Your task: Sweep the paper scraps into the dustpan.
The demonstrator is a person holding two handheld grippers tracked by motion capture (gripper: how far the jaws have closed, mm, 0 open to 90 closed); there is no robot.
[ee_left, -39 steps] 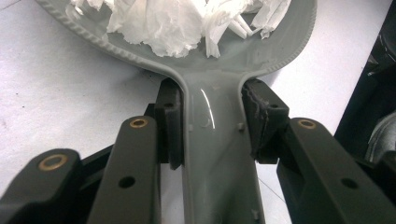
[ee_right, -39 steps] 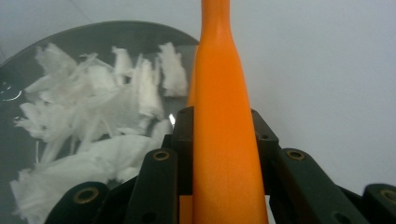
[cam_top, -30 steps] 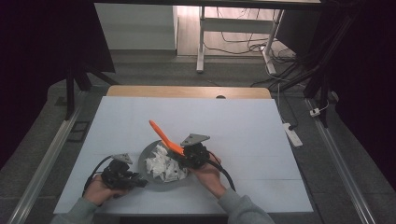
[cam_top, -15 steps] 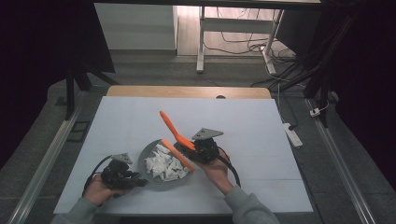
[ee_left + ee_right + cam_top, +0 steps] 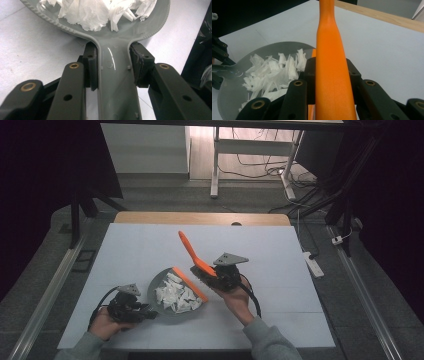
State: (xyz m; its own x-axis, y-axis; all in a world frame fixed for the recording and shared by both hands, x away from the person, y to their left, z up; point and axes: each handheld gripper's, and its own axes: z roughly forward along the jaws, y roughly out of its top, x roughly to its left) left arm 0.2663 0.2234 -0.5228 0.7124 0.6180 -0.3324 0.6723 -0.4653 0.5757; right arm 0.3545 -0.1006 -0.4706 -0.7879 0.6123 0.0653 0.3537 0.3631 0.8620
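A grey dustpan (image 5: 165, 312) lies on the white table near its front edge, holding a heap of white paper scraps (image 5: 176, 294). My left gripper (image 5: 148, 312) is shut on the pan's handle (image 5: 115, 75), with the pads (image 5: 91, 67) pressing both sides of it. My right gripper (image 5: 204, 270) is shut on the handle of an orange scraper (image 5: 192, 252), which slants up and away. The scraper's orange blade (image 5: 191, 284) rests along the pan's right rim. In the right gripper view the orange handle (image 5: 332, 62) runs up between the jaws, with the scraps (image 5: 274, 72) to its left.
The white table top (image 5: 280, 250) stretches wide behind and to the right of the pan, with a wooden strip (image 5: 200, 218) along its far edge. A power strip (image 5: 311, 262) lies beyond the table's right edge. Metal rails run down both sides.
My right gripper has moved right and a little up with the orange scraper; its blade went from over the scraps to the pan's right rim. The left gripper and pan stayed put.
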